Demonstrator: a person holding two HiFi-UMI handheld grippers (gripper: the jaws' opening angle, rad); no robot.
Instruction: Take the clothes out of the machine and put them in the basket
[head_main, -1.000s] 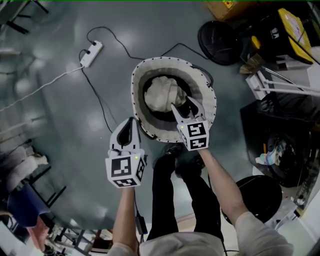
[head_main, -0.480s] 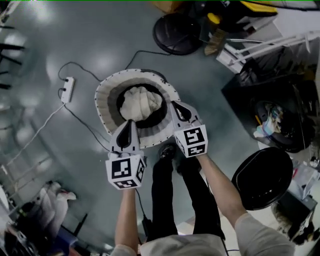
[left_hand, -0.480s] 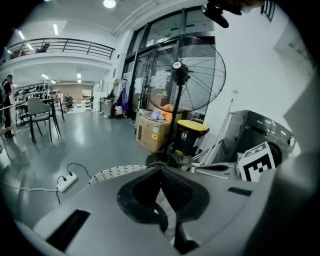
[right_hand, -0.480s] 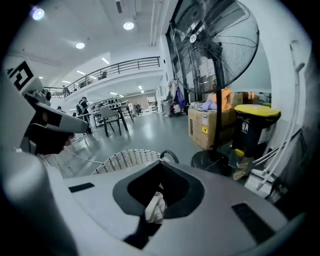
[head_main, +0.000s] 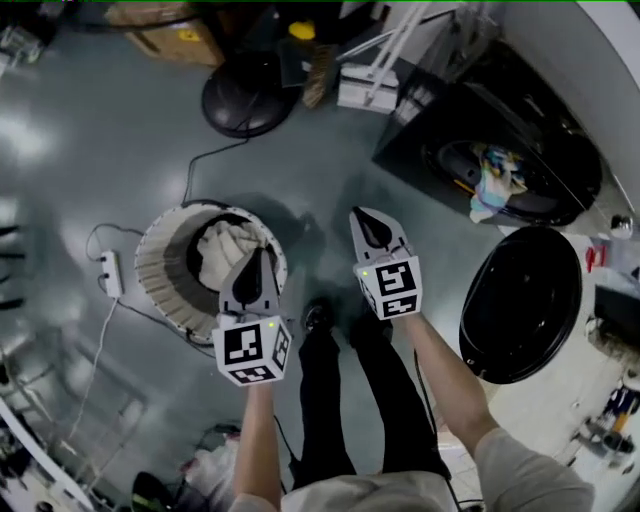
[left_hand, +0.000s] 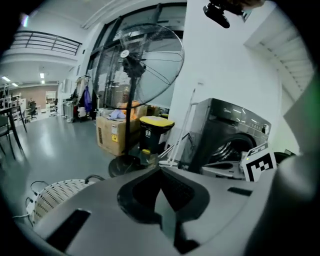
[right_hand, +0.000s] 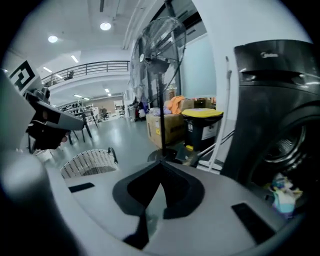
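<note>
Clothes (head_main: 490, 185) lie bunched in the drum of the machine (head_main: 420, 140), whose door (head_main: 520, 305) stands open. One pale garment (head_main: 222, 245) already sits in the basket (head_main: 160, 275). The clothes look soft, light and limp and may snag on the drum lip, so pinch a raised fold atop the heap. Left claw (head_main: 256, 258), over the basket's rim, and right claw (head_main: 362, 220), over bare floor, are both closed tight on nothing.

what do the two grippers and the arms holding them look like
Both are alike: the left gripper and right gripper have light grey, teardrop-shaped shells with a dark hollow toward the jaws. Each carries a white cube with black square markers. The forearms are bare below short, light-coloured sleeves.
</note>
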